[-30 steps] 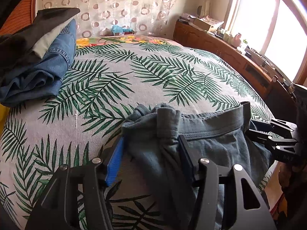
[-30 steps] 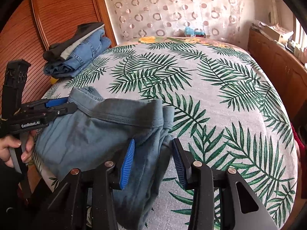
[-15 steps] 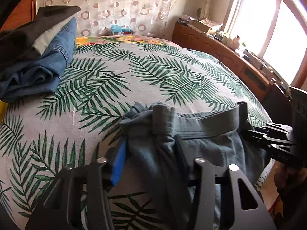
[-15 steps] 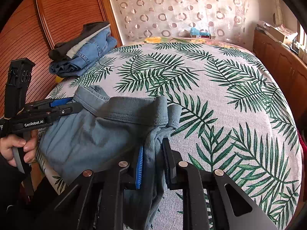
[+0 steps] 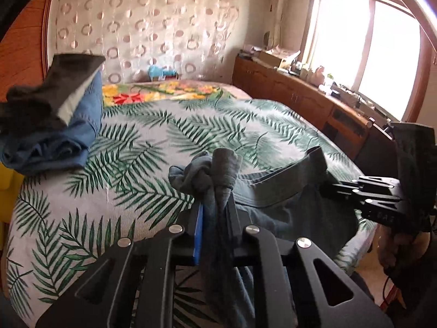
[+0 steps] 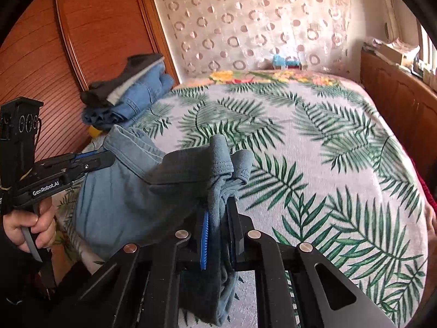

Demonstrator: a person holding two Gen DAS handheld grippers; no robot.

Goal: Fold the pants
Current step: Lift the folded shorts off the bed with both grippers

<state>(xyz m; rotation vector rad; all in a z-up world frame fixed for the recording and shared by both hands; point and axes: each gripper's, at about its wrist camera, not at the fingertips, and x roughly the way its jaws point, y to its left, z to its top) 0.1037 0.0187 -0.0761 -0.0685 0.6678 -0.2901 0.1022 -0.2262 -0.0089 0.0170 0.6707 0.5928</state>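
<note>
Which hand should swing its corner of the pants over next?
Probably the right gripper. Both grippers are clamped on the grey-blue pants, but the right has bare bedspread around it, while the left gripper sits nearer the stacked jeans.

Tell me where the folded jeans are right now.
The folded jeans sit at the bed's far left corner, under dark clothes, beside the wooden wardrobe; both views show them upper left.

I count two grippers, left gripper [image 5: 214, 220] and right gripper [image 6: 218, 225], one pair of grey-blue pants [image 6: 128, 191] pinched in both, one stack of folded clothes [image 5: 52, 125] ahead-left of mine, one palm-print bed [image 6: 314, 164] beneath, one window [image 5: 363, 43] ahead-right.
</note>
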